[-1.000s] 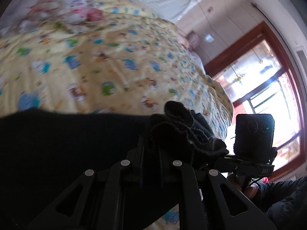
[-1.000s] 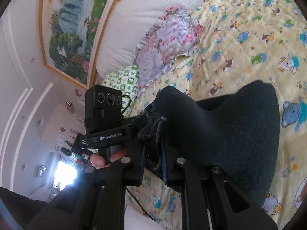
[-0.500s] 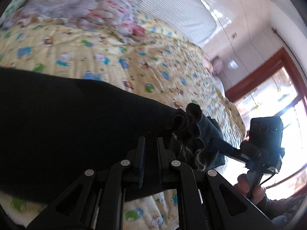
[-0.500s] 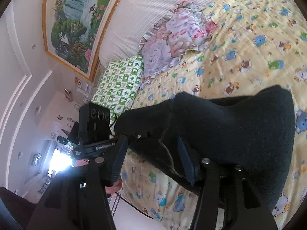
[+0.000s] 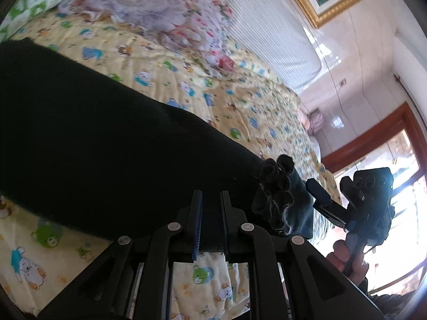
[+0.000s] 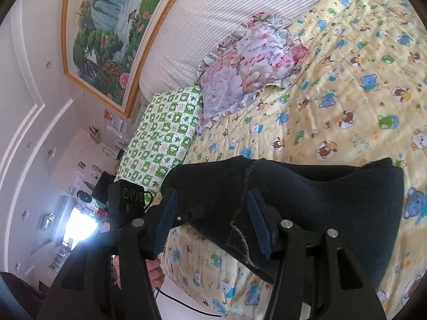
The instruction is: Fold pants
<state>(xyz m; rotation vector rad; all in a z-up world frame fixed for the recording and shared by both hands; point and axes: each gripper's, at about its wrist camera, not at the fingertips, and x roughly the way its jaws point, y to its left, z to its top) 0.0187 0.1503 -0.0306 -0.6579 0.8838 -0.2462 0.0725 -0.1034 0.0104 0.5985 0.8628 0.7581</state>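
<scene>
The dark pants [image 5: 112, 144] lie across the near part of a bed, on a yellow sheet [image 5: 240, 106] printed with little bears. From the left camera they fill the whole left and middle of the picture. The left gripper [image 5: 212, 213] has its two fingers drawn nearly together, pinching a fold of the cloth at the near edge. Just right of them a bunched, frayed end of the pants [image 5: 280, 194] stands up in ridges.

Only this view shows the right gripper [image 5: 324, 200] from outside: it sits just right of the bunched end, with a hand [image 5: 347, 258] on its grip and a bright window [image 5: 395, 186] in a red-brown frame behind.

The right camera gives what the left cannot. The right gripper [image 6: 210, 218] stands about half open, its blue-padded fingers [image 6: 257, 221] apart; a raw edge of the pants [image 6: 320, 205] lies between them, but I cannot tell whether a pad touches it. Far left sits the left gripper [image 6: 184, 214], its camera box in front and a thumb [image 6: 156, 269] below.

This view also takes in the far end of the bed: a flowered pillow [image 6: 248, 64], a green checked pillow [image 6: 165, 136] left of it, a striped headboard [image 6: 218, 21] and a framed landscape painting [image 6: 106, 26]. The pants hide the sheet beneath them, and each gripper's black arms block the near bottom of its own picture.
</scene>
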